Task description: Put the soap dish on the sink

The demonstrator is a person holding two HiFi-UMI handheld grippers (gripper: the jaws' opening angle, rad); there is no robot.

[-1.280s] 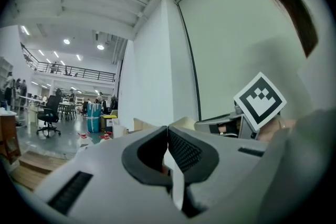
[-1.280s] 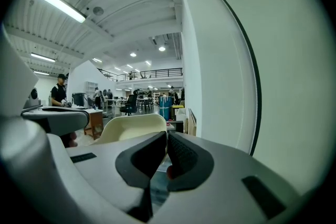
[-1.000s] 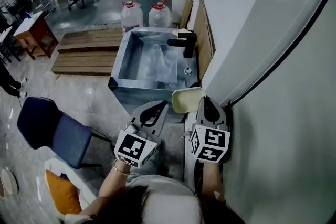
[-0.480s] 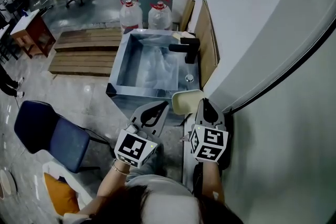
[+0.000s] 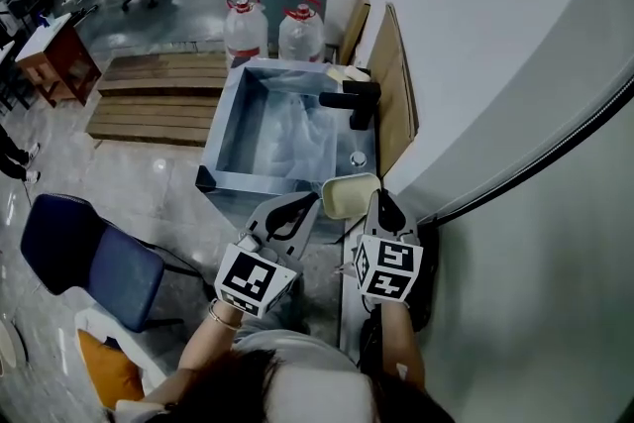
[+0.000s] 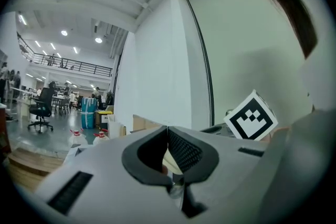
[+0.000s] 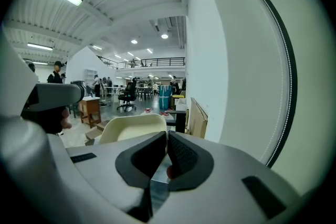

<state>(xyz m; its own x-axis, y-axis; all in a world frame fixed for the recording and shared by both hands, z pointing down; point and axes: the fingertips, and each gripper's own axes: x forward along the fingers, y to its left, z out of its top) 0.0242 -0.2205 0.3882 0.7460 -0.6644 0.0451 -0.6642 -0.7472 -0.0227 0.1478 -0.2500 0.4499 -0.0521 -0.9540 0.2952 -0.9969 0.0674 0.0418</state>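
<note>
My right gripper has its fingers clamped on one edge of the cream soap dish. In the right gripper view the fingers meet at their tips, and the dish stands up just behind them, on their left. The dish is off the sink and hangs in my grip. From my head it shows against the sink's near right corner, its hollow side turned up and towards me.

My left gripper hangs just beside the dish on its left. Its fingers are pressed together with nothing gripped between them.

The sink is a square metal basin standing on the floor beside the white wall. A black tap sits at the basin's right edge, reaching over the bowl. A wooden board leans on the wall behind the tap. Two water bottles with red caps stand past the sink's far edge, a wooden pallet lies to its left, and a blue chair stands near my left arm.
</note>
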